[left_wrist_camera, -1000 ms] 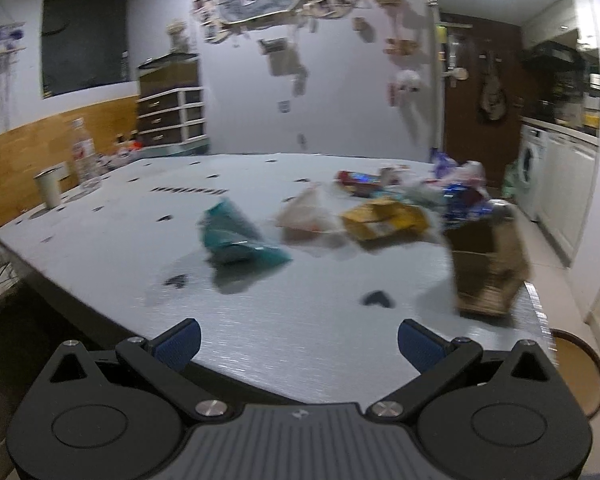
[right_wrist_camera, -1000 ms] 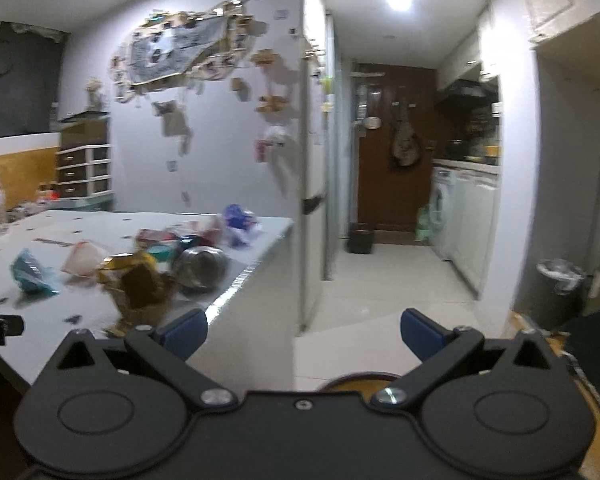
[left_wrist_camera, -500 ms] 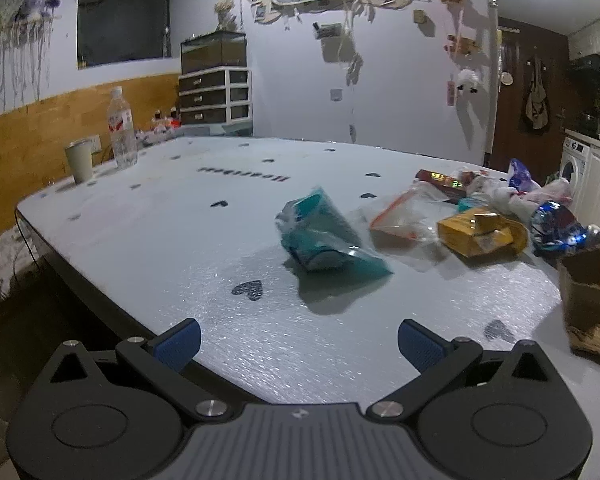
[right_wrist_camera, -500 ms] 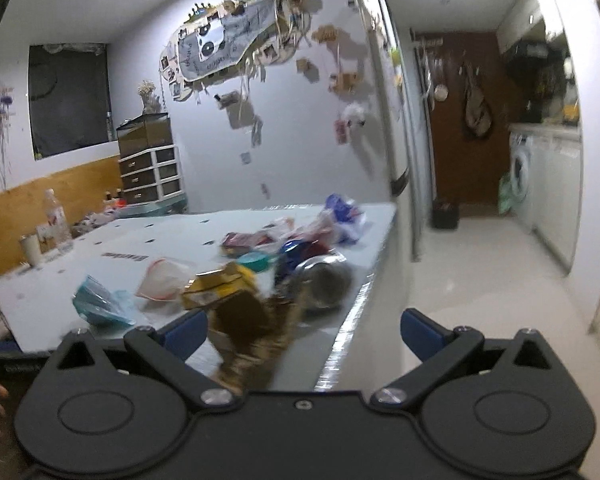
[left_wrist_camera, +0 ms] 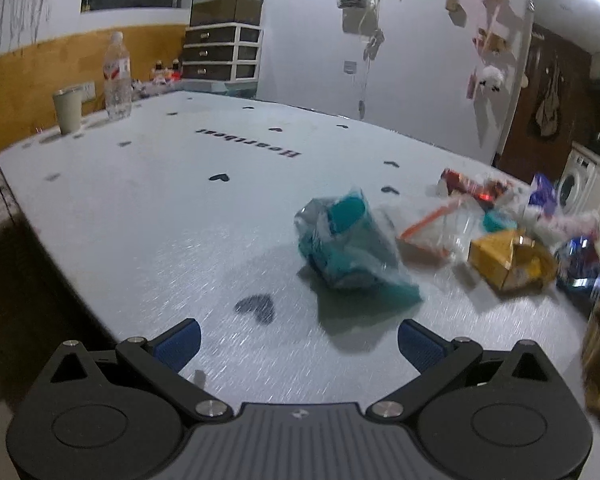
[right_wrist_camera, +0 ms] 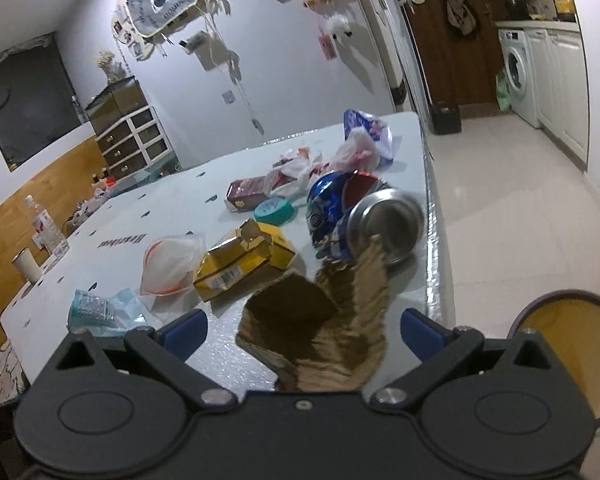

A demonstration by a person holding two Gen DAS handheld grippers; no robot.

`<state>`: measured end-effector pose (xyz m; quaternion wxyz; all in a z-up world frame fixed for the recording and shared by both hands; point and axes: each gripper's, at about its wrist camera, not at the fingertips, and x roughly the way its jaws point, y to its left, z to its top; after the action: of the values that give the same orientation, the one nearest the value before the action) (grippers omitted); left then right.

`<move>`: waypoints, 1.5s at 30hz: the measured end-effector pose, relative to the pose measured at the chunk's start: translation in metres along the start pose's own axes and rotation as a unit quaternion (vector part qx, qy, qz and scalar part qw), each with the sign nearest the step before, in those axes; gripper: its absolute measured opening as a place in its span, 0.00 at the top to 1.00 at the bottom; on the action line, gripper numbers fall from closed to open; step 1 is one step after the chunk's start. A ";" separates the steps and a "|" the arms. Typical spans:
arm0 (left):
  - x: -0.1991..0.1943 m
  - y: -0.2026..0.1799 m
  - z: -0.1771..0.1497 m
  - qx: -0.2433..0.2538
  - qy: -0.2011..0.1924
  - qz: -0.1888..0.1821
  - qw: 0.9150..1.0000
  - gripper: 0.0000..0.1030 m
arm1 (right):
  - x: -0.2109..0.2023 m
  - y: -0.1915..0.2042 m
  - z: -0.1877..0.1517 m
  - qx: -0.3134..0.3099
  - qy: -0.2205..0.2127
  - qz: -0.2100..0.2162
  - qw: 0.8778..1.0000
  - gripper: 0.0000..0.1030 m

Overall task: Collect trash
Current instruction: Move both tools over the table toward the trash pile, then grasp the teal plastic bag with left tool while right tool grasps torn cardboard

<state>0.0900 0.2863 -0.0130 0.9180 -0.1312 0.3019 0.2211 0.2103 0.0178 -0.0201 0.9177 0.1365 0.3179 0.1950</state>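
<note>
Currently I am holding both my left gripper (left_wrist_camera: 299, 340) and right gripper (right_wrist_camera: 302, 330) wide, right fingers flanking torn cardboard (right_wrist_camera: 316, 328) near the table (left_wrist_camera: 140, 208) edge.

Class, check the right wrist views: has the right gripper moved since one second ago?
Yes. The right gripper has swung left and closer to the table; torn cardboard now sits between its fingers.
</note>
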 end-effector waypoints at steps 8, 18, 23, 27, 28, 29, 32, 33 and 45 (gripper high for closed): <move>0.031 -0.001 0.028 -0.073 0.020 -0.005 0.997 0.00 | 0.019 0.014 -0.007 -0.001 0.004 -0.026 1.000 0.00; 0.054 0.004 0.040 -0.216 0.015 -0.043 0.975 0.00 | 0.029 0.017 -0.011 0.018 0.007 -0.031 0.999 0.00; 0.059 -0.007 0.043 -0.200 0.008 -0.015 0.980 0.01 | 0.028 0.014 -0.009 0.033 0.004 -0.033 0.999 0.00; 0.059 -0.007 0.042 -0.196 0.000 -0.010 0.981 0.10 | 0.024 0.011 -0.010 0.027 0.010 -0.014 0.999 0.15; 0.058 -0.006 0.041 -0.199 -0.002 -0.012 0.980 0.14 | 0.023 0.009 -0.010 0.024 0.013 -0.010 1.000 0.22; 0.057 -0.004 0.041 -0.202 -0.003 -0.013 0.979 0.17 | 0.021 0.008 -0.010 0.024 0.015 -0.003 1.000 0.23; 0.056 -0.003 0.038 -0.208 -0.004 -0.020 0.978 0.33 | 0.018 0.007 -0.010 0.023 0.020 0.008 1.000 0.27; 0.056 -0.003 0.038 -0.205 -0.002 -0.024 0.979 0.41 | 0.017 0.007 -0.010 0.020 0.020 0.011 1.000 0.27; 0.027 -0.020 0.028 -0.111 -0.035 -0.050 0.992 0.51 | 0.000 0.007 -0.009 -0.010 0.004 0.032 0.999 0.33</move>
<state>0.1330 0.2878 -0.0057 0.9177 -0.2398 0.2357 0.2116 0.2025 0.0246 -0.0243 0.9110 0.1366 0.3151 0.2285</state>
